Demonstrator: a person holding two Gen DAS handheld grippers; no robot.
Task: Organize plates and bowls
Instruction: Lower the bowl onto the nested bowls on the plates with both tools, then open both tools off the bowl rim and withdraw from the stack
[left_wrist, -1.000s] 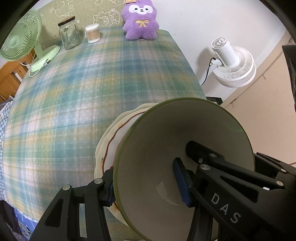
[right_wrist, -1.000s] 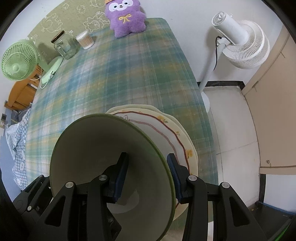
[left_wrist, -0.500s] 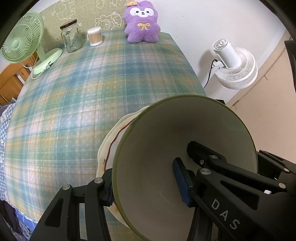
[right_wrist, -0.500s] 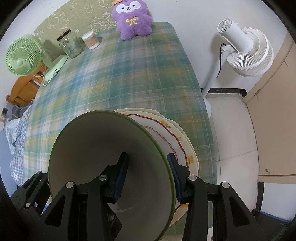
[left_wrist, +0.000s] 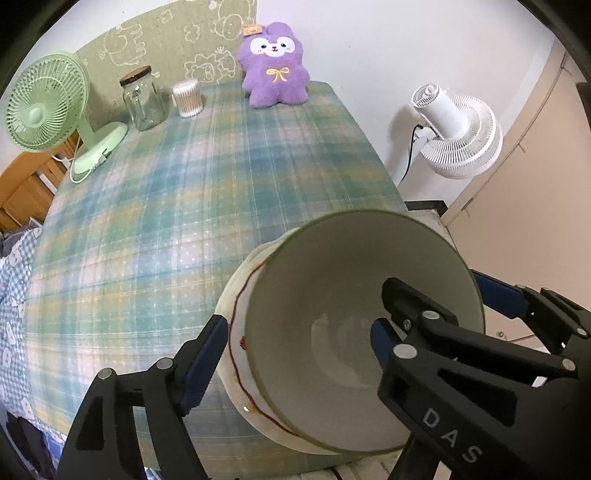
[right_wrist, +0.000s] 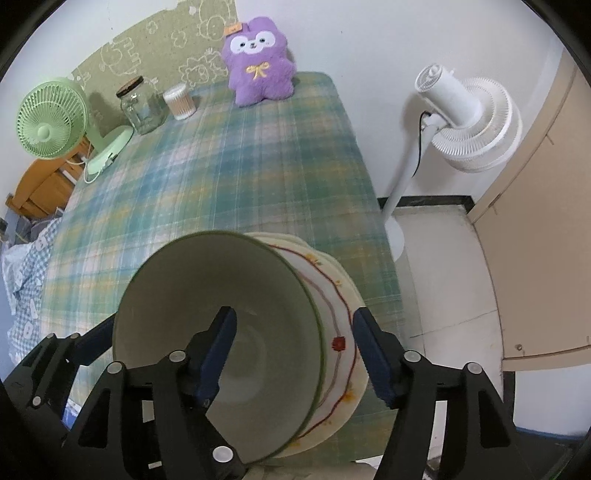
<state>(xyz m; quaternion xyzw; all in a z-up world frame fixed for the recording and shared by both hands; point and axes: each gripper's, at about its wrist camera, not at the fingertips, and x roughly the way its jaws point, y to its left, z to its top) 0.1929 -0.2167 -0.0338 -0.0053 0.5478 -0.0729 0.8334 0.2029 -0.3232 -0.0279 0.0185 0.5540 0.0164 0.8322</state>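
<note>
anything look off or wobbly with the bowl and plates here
Nothing broken or spilled. The green-rimmed bowl sits off-centre on the stacked plates, which lie close to the table's near edge.

A bench (right_wrist: 258, 166) under a green and blue plaid cloth stands against a white wall (right_wrist: 351, 37). At its far end a green panel with cartoon animal outlines (right_wrist: 147, 48) leans on the wall, by a green desk fan (right_wrist: 51, 125). To the right, a white pedestal fan (right_wrist: 469, 122) stands on pale floor tiles (right_wrist: 450, 280) beside a beige cabinet door (right_wrist: 543, 236). Wooden furniture (right_wrist: 40, 192) shows at the left
</note>
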